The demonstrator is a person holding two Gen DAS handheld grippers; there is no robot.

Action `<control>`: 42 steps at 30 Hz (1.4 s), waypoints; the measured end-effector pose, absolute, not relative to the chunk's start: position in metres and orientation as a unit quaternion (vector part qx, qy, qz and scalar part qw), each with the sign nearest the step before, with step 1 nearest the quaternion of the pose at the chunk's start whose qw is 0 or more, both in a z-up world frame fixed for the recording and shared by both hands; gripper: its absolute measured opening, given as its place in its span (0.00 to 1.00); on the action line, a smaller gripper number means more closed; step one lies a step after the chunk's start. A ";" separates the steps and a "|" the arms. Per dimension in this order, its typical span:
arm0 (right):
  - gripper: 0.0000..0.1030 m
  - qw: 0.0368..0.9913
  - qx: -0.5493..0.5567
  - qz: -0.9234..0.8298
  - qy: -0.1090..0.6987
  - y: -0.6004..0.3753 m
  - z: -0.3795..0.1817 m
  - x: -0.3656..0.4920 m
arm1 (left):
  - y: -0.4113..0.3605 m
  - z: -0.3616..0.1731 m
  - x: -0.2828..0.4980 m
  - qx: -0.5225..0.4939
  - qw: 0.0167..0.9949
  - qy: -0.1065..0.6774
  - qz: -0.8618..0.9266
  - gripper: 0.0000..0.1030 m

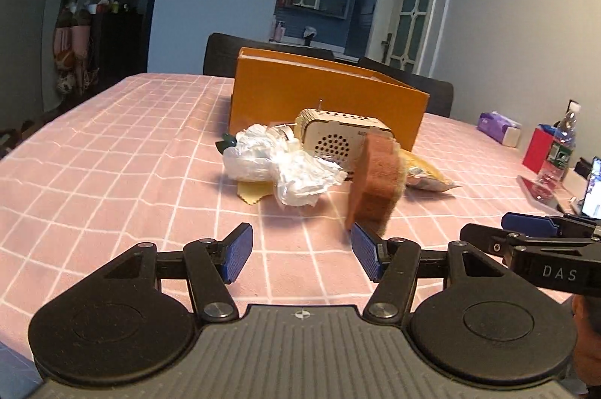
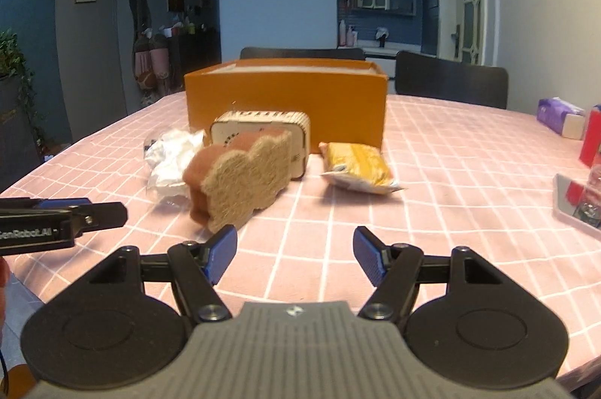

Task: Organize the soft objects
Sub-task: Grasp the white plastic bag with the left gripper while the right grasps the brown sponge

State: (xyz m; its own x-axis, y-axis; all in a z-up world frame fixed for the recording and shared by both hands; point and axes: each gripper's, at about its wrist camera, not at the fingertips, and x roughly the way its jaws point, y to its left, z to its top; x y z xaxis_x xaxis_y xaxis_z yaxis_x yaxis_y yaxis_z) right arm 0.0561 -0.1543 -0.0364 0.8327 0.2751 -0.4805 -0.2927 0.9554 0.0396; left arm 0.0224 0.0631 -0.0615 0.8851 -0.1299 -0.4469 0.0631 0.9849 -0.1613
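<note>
- left gripper, right gripper: both spread, empty, over pink checked bench
- brown cloud-shaped sponge just ahead, upright
- crumpled white plastic bag, yellow packet beyond
- orange cardboard box farthest

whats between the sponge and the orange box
The wooden speaker-like box stands between the sponge and the orange box, clearest in the right wrist view.
</note>
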 end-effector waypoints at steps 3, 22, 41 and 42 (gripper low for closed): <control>0.67 0.956 -0.018 0.160 0.245 -0.145 -0.035 0.061 | 0.066 -0.059 0.026 -0.070 0.970 0.230 -0.039 0.69; 0.69 0.947 -0.059 0.170 0.266 -0.079 -0.046 0.115 | 0.086 -0.052 0.056 -0.109 0.963 0.248 -0.011 0.66; 0.61 0.949 -0.044 0.158 0.271 -0.099 -0.043 0.135 | 0.074 -0.059 0.124 -0.212 0.925 0.312 -0.048 0.73; 0.61 0.948 -0.040 0.158 0.273 -0.100 -0.044 0.137 | 0.073 -0.060 0.128 -0.217 0.922 0.317 -0.046 0.73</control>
State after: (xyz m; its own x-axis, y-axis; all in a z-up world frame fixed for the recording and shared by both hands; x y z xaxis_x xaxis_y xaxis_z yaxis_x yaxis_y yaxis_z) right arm 0.1373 -0.0996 -0.0435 0.8008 0.2772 -0.5309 -0.3208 0.9471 0.0106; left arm 0.1282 0.0734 -0.0599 0.7950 -0.2222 -0.5644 -0.0522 0.9020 -0.4286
